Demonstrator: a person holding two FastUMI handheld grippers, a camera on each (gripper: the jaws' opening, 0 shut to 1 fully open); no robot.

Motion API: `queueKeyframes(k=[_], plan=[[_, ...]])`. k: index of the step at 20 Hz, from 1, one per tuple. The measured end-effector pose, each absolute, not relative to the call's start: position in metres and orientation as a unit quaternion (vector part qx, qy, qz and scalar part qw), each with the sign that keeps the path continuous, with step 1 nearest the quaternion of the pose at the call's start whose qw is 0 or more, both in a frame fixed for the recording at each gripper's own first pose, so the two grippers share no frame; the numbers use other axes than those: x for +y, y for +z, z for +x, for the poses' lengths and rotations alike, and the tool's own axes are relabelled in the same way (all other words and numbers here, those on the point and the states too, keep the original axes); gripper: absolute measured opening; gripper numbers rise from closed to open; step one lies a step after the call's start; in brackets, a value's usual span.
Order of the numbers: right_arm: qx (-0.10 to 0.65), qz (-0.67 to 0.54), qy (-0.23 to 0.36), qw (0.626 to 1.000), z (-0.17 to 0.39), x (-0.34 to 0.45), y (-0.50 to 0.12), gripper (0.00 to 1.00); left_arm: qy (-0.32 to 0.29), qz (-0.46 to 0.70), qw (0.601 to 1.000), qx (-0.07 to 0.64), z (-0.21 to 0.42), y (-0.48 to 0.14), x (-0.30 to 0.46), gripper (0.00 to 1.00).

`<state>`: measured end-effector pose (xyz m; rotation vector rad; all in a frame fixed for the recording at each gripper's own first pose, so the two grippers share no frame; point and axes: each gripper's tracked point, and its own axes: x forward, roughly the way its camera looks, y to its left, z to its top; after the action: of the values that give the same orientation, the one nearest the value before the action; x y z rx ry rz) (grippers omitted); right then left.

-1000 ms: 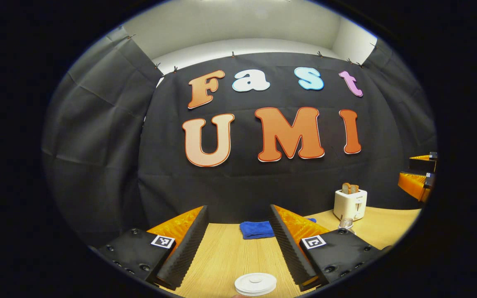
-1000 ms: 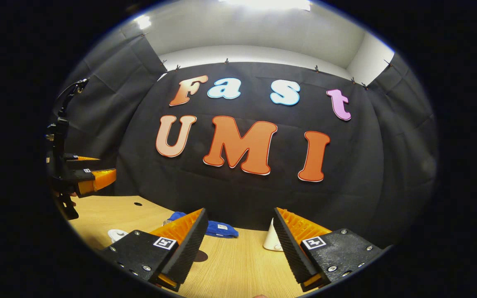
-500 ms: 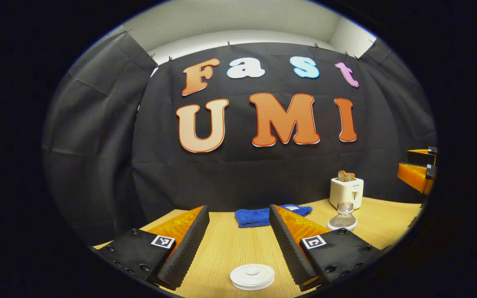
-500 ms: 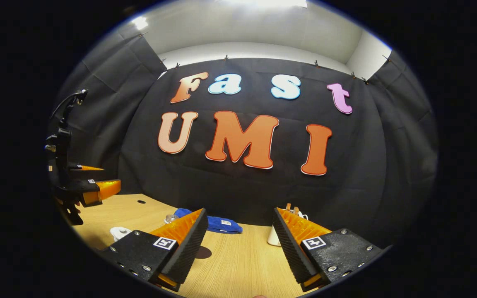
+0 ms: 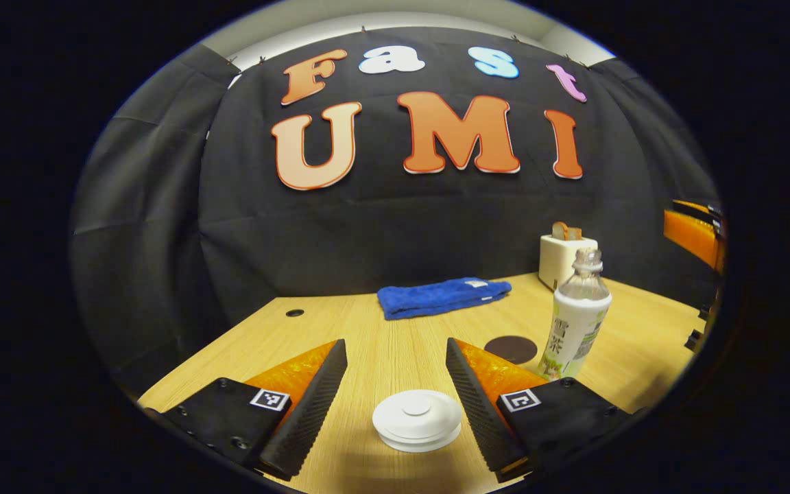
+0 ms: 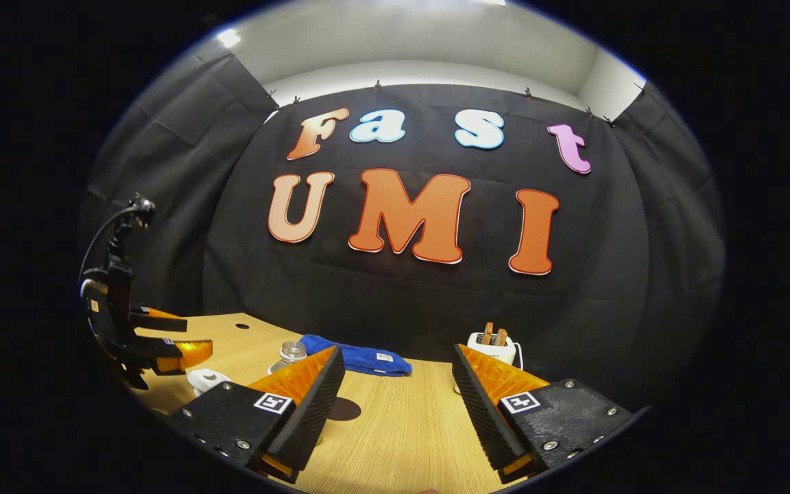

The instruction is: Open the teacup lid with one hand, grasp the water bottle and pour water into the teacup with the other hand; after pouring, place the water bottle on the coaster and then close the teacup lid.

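Observation:
In the left gripper view the white round teacup lid [image 5: 416, 418] sits on the cup between the two fingers of my left gripper [image 5: 395, 357], which is open and a little above it. To its right stands a clear water bottle [image 5: 575, 317] with a white and green label, and behind that lies the dark round coaster [image 5: 511, 349]. In the right gripper view my right gripper [image 6: 395, 367] is open over bare table; the bottle's top [image 6: 291, 352] peeks past its left finger, next to the coaster [image 6: 344, 409]. The lid [image 6: 207, 379] and the left gripper [image 6: 162, 343] are at far left.
A folded blue cloth [image 5: 441, 297] lies at the back of the wooden table [image 5: 340, 329]. A white toaster [image 5: 566, 251] with bread stands at the back right. A small dark hole [image 5: 294, 313] marks the table's back left.
Both views have tilted downward, the left one more. The left gripper has come down toward the lid; the bottle and coaster have come into its view. Both grippers stay open.

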<state>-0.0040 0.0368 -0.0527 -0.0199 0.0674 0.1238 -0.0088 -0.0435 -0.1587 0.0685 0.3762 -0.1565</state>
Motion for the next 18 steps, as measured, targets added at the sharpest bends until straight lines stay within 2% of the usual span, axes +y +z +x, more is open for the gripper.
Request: queueKeyframes(k=[6, 8, 10, 11, 14, 16, 18], plan=[[0.045, -0.017, 0.068, 0.997, -0.001, 0.043, -0.063, 0.95, -0.091, 0.053, 0.964, 0.242, -0.010, -0.197, -0.051, 0.94], [0.049, -0.018, 0.070, 0.996, 0.000, 0.044, -0.067, 0.95, -0.092, 0.057, 0.962, 0.249, -0.008, -0.202, -0.051, 0.85], [0.056, -0.019, 0.072, 0.996, 0.000, 0.046, -0.074, 0.95, -0.097, 0.057, 0.959, 0.258, -0.009, -0.209, -0.055, 0.71], [0.058, -0.020, 0.072, 0.996, 0.000, 0.046, -0.076, 0.95, -0.095, 0.061, 0.959, 0.259, -0.007, -0.211, -0.053, 0.77], [0.065, -0.018, 0.073, 0.995, 0.001, 0.047, -0.082, 0.95, -0.094, 0.067, 0.957, 0.265, -0.005, -0.218, -0.054, 0.58], [0.069, -0.016, 0.074, 0.995, 0.002, 0.047, -0.085, 0.95, -0.092, 0.072, 0.956, 0.269, -0.004, -0.215, -0.055, 0.54], [0.073, -0.014, 0.075, 0.994, 0.002, 0.046, -0.089, 0.95, -0.091, 0.074, 0.955, 0.272, -0.005, -0.218, -0.055, 0.38]])
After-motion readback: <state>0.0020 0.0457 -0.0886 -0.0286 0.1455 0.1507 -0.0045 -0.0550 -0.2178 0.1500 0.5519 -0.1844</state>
